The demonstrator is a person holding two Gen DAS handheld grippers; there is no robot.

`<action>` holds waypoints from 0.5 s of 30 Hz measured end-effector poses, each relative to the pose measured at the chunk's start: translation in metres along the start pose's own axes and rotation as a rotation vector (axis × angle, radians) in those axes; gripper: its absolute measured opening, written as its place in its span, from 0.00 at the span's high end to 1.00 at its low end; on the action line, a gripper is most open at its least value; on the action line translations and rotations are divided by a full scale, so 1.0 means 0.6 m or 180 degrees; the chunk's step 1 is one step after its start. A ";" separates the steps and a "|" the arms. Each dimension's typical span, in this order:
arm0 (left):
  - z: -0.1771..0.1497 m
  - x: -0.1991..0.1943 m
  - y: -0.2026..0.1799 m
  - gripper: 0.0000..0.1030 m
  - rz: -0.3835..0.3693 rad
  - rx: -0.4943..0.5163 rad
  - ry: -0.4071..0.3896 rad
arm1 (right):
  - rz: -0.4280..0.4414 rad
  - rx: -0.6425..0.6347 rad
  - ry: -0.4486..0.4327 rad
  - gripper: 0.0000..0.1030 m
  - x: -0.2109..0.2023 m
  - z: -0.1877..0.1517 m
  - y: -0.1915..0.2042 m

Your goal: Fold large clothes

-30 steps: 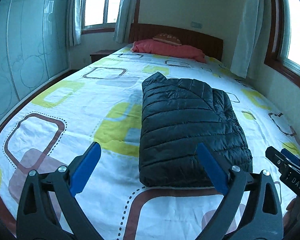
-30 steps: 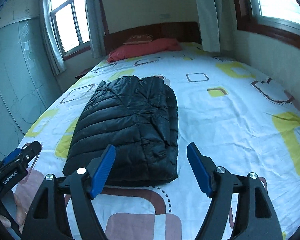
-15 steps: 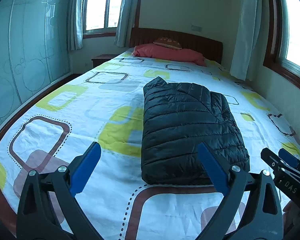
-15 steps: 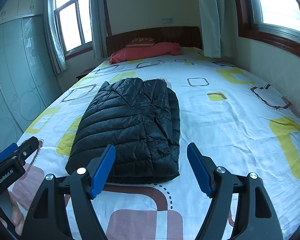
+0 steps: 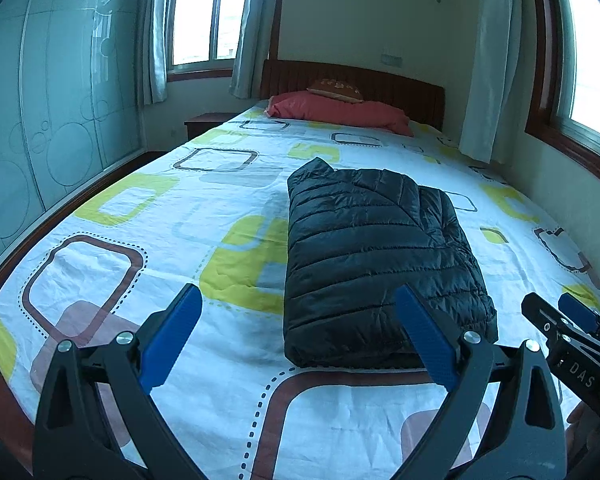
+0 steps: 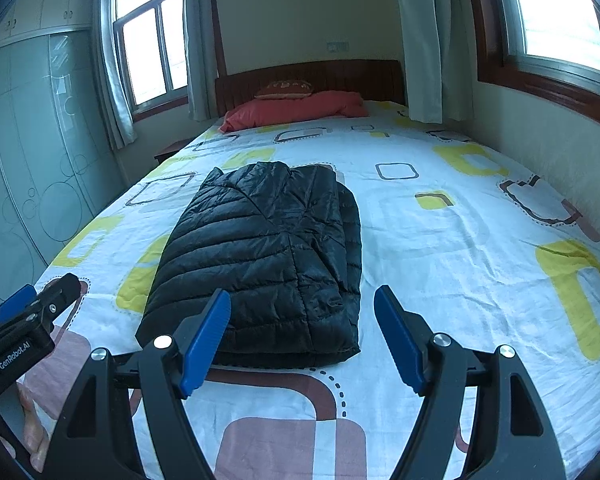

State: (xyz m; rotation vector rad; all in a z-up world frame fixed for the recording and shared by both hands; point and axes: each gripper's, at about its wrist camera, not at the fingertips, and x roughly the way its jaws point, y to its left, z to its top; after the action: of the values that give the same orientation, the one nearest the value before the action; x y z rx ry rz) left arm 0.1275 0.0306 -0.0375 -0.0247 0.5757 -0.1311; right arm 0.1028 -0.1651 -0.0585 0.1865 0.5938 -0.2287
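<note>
The black puffer jacket (image 5: 376,264) lies folded into a thick rectangle in the middle of the bed sheet (image 5: 148,240), which is white with yellow and brown squares. The left gripper (image 5: 296,332) hangs above the near edge of the bed with its blue fingers (image 5: 172,340) spread wide and nothing between them. The right gripper (image 6: 302,336) is just beside it, also wide apart and empty. A red pillow (image 6: 296,110) rests at the wooden headboard (image 6: 340,76), far behind the jacket
</note>
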 end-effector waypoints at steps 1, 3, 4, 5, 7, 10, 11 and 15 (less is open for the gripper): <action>0.000 0.000 0.001 0.05 0.0001 0.0000 -0.0003 | 0.0002 -0.0001 -0.0002 0.29 0.000 0.000 0.000; 0.001 -0.001 0.001 0.05 -0.0002 0.0003 -0.0002 | 0.0002 -0.0004 -0.0001 0.29 0.000 0.000 0.001; 0.000 -0.001 0.001 0.05 0.0000 0.0009 -0.0004 | 0.0001 -0.0002 0.0002 0.29 0.000 0.000 0.001; 0.001 -0.001 0.001 0.05 -0.0001 0.0009 -0.0004 | 0.0004 0.0001 0.0001 0.29 0.000 0.000 0.001; 0.001 -0.001 0.001 0.05 0.0003 0.0019 0.0000 | 0.0001 -0.0001 -0.0001 0.29 -0.001 -0.001 0.001; 0.001 -0.003 0.003 0.05 -0.0005 0.0017 0.0000 | 0.0003 -0.0004 -0.0002 0.29 -0.001 -0.001 0.001; 0.001 -0.002 0.003 0.05 -0.0007 0.0020 -0.0002 | 0.0002 -0.0004 0.0001 0.29 -0.001 0.000 0.001; 0.001 -0.002 0.001 0.05 -0.0002 0.0038 -0.0006 | 0.0002 -0.0002 -0.0009 0.29 -0.002 -0.001 0.001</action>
State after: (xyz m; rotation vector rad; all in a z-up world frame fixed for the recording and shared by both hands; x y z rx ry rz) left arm 0.1268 0.0317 -0.0360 -0.0134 0.5730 -0.1352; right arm 0.1018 -0.1643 -0.0580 0.1859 0.5911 -0.2281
